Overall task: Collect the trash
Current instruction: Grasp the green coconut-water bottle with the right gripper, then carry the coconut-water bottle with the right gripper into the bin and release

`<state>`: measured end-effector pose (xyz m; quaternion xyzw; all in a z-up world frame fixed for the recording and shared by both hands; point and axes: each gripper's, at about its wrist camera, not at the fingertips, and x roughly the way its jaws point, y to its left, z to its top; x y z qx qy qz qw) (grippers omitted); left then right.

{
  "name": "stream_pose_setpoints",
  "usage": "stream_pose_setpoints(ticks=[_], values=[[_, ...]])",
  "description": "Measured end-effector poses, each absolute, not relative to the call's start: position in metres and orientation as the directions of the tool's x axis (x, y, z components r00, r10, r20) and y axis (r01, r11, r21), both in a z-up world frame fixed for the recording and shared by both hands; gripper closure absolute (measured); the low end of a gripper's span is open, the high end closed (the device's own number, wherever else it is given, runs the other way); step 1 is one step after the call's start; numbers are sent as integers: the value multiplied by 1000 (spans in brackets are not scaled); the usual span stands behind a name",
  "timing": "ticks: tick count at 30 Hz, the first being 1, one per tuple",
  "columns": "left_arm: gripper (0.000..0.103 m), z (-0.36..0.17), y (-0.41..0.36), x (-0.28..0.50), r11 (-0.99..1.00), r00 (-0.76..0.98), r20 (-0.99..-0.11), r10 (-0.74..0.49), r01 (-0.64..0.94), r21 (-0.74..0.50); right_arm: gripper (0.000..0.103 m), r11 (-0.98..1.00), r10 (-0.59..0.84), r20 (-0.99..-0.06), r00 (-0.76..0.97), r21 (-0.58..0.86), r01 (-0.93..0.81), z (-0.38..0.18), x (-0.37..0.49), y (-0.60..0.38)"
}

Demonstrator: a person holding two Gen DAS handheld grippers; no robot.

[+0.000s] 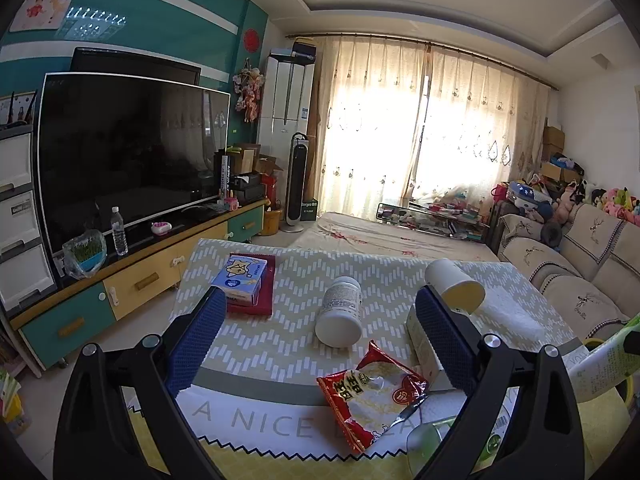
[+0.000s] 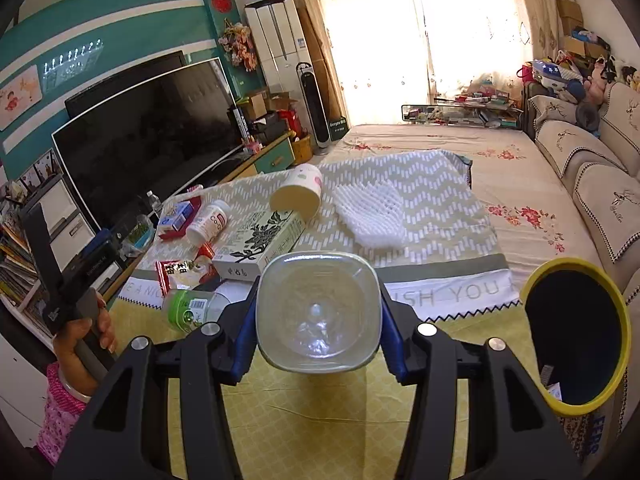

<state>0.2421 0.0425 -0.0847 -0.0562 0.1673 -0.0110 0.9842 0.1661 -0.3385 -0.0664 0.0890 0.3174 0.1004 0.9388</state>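
**Clear bottle clamped beside the yellow bin**

The right gripper is closed on a clear plastic bottle, its blue pads pressing both sides, the squarish base facing the camera. Just to its right stands a yellow-rimmed round trash bin with a dark inside, apart from the bottle.

The left gripper hangs with its blue-padded fingers spread wide and nothing between them, above the patterned tablecloth. Between and beyond its fingers lie a white plastic pill bottle on its side and, nearer, a red and white crinkled snack wrapper. At the far left a small blue carton rests on a flat red box. By the right finger a long white cardboard box lies partly hidden, with a tipped white paper cup just beyond it.

In the right wrist view, a green-labelled plastic bottle lies on its side near left, and a white foam mesh sleeve sits farther back on the cloth.
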Motion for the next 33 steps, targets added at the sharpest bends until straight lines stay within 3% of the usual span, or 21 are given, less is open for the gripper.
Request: stream_pose_setpoints(ticks=[19,26,33], values=[[9,-87,40,246,997,942,-335,-36,9,-80,54,950,242,-498,833,296,-99,-33,135,-395],[9,-89,38,247,997,941,-336,-35,12,-71,54,955,67,-497,865,284,90,-32,127,-457],[9,-91,34,249,999,940,-340,-28,12,-50,54,914,-115,-553,825,267,307,-60,129,-525]])
